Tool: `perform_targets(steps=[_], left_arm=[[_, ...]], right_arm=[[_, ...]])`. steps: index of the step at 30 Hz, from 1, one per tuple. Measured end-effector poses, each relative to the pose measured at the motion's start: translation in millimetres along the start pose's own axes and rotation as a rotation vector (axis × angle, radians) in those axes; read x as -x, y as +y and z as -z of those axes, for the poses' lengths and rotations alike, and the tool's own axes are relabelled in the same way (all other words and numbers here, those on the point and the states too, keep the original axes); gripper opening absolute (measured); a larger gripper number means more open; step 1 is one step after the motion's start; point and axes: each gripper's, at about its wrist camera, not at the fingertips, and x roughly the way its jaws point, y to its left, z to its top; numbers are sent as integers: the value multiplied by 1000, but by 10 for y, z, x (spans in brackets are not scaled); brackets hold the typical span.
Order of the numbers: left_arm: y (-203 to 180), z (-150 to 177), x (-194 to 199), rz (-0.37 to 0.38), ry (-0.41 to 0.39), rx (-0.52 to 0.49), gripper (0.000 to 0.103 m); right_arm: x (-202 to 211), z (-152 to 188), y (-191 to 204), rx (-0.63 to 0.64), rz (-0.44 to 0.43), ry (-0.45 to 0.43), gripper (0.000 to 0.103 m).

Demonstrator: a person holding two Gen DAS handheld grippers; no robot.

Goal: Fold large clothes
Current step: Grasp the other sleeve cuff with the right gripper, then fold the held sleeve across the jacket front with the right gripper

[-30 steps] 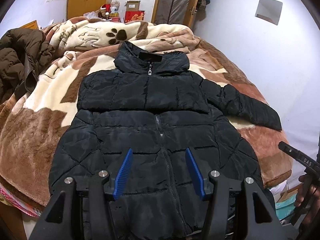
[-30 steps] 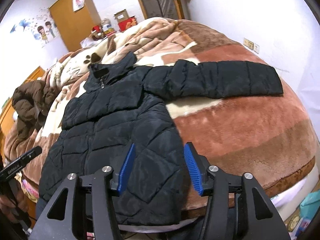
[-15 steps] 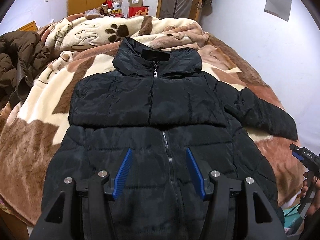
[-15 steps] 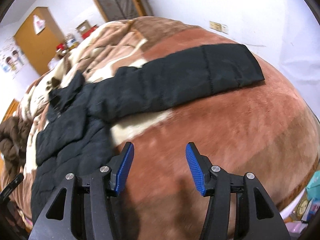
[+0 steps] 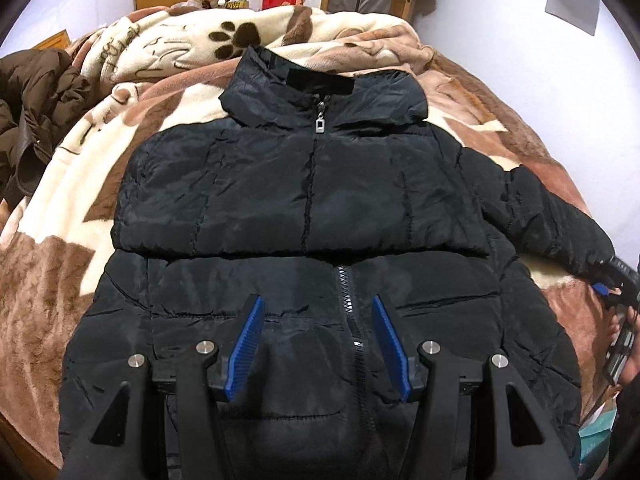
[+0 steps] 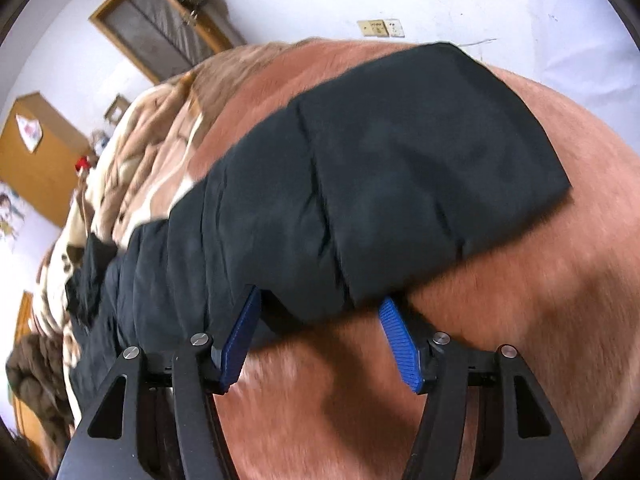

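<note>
A black puffer jacket (image 5: pixel 304 200) lies face up, zipped, on a brown and cream blanket (image 5: pixel 60 240), collar at the far end. My left gripper (image 5: pixel 318 344) is open and empty above the jacket's lower front, beside the zipper. The jacket's right sleeve (image 6: pixel 400 168) stretches out flat over the blanket. My right gripper (image 6: pixel 320 336) is open, its fingertips at the sleeve's near edge, near the cuff end. It also shows at the right edge of the left wrist view (image 5: pixel 616 280), by the sleeve's end.
A brown coat (image 5: pixel 32 112) lies heaped at the bed's left side. A white wall (image 6: pixel 480 0) with sockets runs along the bed's right side. A wardrobe, boxes and a door stand behind the bed's far end.
My left gripper moved forward over the jacket. My right gripper swung right and closed in on the outstretched sleeve, which now fills its view. Both stayed open.
</note>
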Motion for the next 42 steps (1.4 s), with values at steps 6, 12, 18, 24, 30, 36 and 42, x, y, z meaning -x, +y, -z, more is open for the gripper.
perform_targets(steps=[6, 12, 18, 24, 30, 36, 42], left_arm=[[62, -9, -51, -15, 8, 24, 58], [176, 38, 51, -7, 2, 62, 58], [253, 92, 238, 16, -25, 90, 58], [437, 153, 402, 26, -57, 131, 58], [768, 240, 407, 12, -59, 195, 58], [1138, 298, 279, -15, -45, 263, 58], [1402, 304, 135, -36, -31, 289, 58]], right_arm=[[-18, -123, 54, -6, 82, -29, 28], [419, -163, 373, 59, 18, -80, 15], [1078, -125, 1160, 214, -115, -171, 13], [1390, 93, 2049, 382, -258, -171, 13], [1134, 548, 2826, 535, -332, -81, 13], [475, 1073, 3385, 656, -345, 54, 13], [-280, 1662, 3656, 749, -317, 223, 14]])
